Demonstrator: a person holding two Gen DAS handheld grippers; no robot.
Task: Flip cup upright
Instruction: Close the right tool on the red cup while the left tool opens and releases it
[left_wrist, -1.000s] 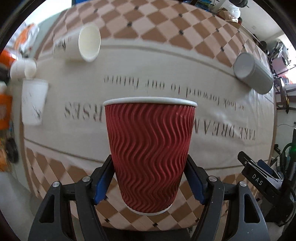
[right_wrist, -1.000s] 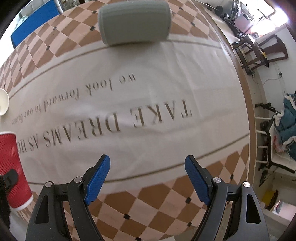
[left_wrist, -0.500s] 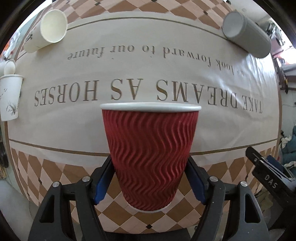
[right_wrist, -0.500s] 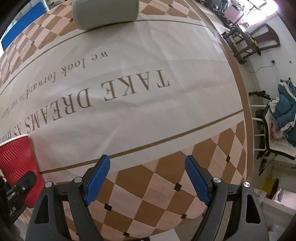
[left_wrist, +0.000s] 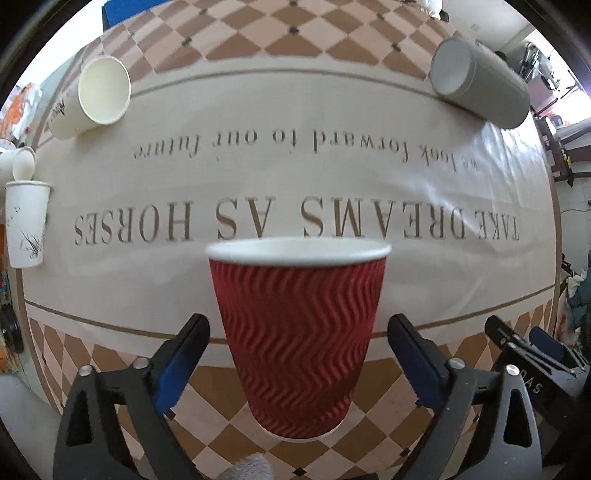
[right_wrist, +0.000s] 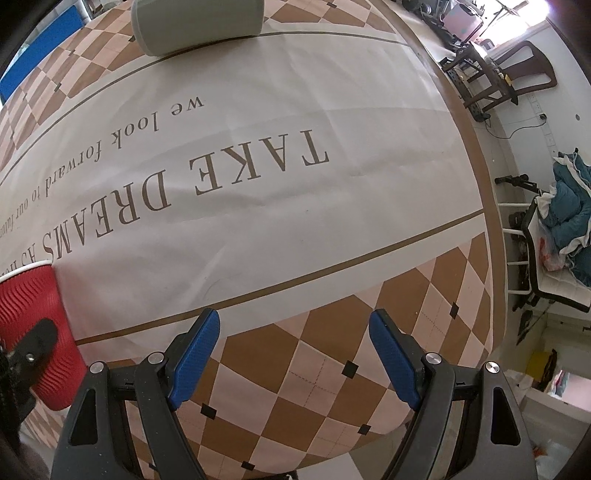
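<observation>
A red ribbed paper cup (left_wrist: 297, 339) stands upright with its white rim on top, on the checkered edge of the tablecloth, between the fingers of my left gripper (left_wrist: 297, 354). The jaws are open, with a gap on each side of the cup. The cup also shows at the left edge of the right wrist view (right_wrist: 35, 332). My right gripper (right_wrist: 295, 354) is open and empty above the table's front right corner.
A grey cup (left_wrist: 480, 86) lies on its side at the back right; it also shows in the right wrist view (right_wrist: 197, 22). A cream cup (left_wrist: 92, 98) lies on its side at the back left. A white printed cup (left_wrist: 26, 223) stands at the left edge. Chairs (right_wrist: 498, 77) stand beyond the table's right edge.
My left gripper's jaws have opened and let go of the red cup, which now stands on the table. The left gripper has pulled back a little. The right gripper has barely moved.
</observation>
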